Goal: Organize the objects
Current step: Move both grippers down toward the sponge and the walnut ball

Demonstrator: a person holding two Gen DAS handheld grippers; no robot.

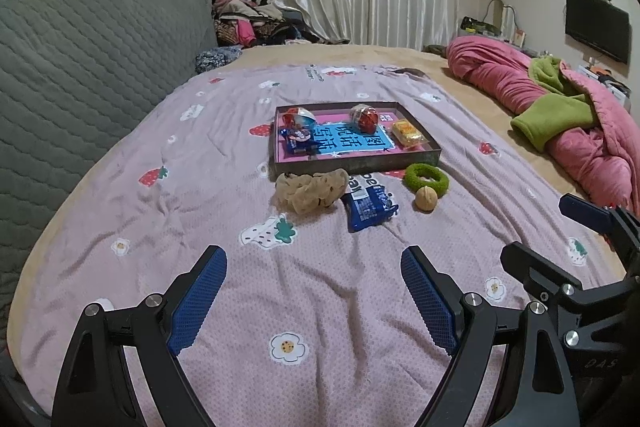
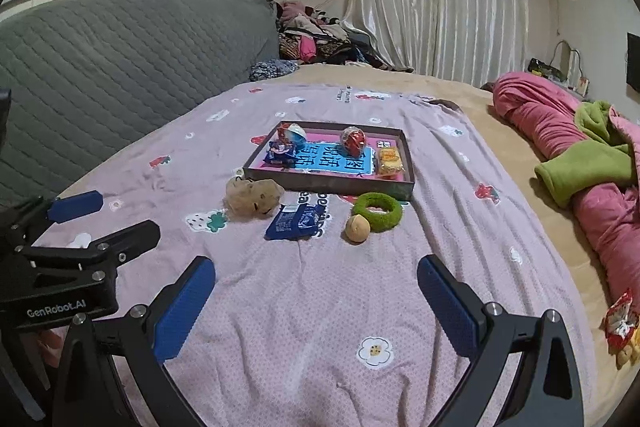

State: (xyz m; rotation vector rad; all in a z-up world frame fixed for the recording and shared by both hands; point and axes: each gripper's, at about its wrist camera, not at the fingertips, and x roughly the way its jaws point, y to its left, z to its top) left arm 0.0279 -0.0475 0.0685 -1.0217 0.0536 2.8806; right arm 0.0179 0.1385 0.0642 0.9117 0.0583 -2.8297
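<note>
On a bed covered by a pale pink sheet printed with strawberries and flowers (image 1: 320, 291), a shallow dark rectangular tray with a pink and blue printed floor (image 1: 434, 153) sits near the middle. Inside it lie a blue-and-red round wrapped sweet (image 1: 297, 117), a small dark blue snack packet (image 1: 298, 140), a red wrapped ball in clear film (image 1: 364, 119) and a yellow wrapped cake (image 1: 407, 133).

Just in front of the tray, loose on the sheet, are a beige fabric scrunchie (image 1: 310, 190), a dark blue crumpled snack bag (image 1: 370, 207) with its far end touching the tray's front wall, a fuzzy green ring (image 1: 426, 179) and a tan walnut-like ball (image 1: 425, 200) touching the ring's near edge.

The left gripper (image 1: 314, 301) hangs over bare sheet well short of these things, its blue-padded jaws spread wide with nothing between them. The right gripper (image 2: 316, 307) does likewise (each shows at the edge of the other's view), jaws apart and empty. A rumpled pink and green quilt (image 1: 568, 111) lies along the bed's right side.
</note>
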